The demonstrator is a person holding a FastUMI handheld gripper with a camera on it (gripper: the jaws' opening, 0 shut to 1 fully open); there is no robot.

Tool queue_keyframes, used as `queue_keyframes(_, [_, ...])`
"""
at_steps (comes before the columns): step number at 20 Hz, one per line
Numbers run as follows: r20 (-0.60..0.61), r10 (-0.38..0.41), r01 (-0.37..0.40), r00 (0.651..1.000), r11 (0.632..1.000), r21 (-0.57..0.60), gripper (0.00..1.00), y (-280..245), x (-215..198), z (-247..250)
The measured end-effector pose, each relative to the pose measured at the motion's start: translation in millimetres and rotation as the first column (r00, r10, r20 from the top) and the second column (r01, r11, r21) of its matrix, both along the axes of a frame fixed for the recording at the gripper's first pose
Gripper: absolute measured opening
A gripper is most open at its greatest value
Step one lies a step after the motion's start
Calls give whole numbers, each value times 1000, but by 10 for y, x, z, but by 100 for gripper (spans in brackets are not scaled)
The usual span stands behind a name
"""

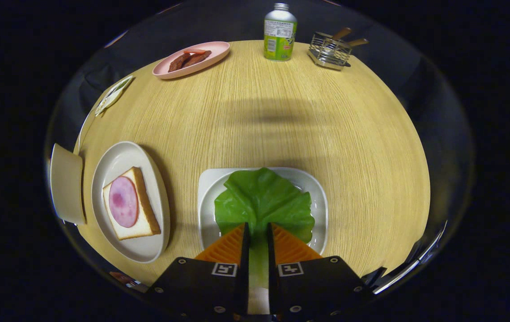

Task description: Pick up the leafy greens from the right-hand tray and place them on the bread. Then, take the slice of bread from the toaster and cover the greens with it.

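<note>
A broad green lettuce leaf lies over the white square tray just ahead of my fingers. Its pale stem runs back between them. My gripper is shut on that stem, both fingers pressing it from the sides. To the left, an oval white plate holds a slice of bread topped with a round pink slice of ham. A cream box-shaped object, probably the toaster, stands beyond that plate at the table's left edge; any slice in it is hidden.
At the far side of the round wooden table stand a pink plate with sausages, a green bottle and a wire rack with wooden-handled utensils. A flat packet lies at the left edge.
</note>
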State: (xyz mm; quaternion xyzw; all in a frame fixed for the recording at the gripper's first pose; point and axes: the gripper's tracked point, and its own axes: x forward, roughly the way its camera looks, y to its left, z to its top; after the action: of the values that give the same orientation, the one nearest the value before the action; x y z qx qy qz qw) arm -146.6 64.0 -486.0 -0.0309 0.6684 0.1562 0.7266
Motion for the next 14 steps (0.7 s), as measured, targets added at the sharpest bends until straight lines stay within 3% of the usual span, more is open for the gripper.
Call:
queue_keyframes(3, [26, -16, 15, 1000, 1000, 3, 5, -17, 33, 23])
queue_keyframes(5, [28, -52, 50, 998, 997, 57, 1, 51, 10, 95])
queue_keyframes(14, [122, -103, 86, 987, 987, 138, 1, 58, 77, 615])
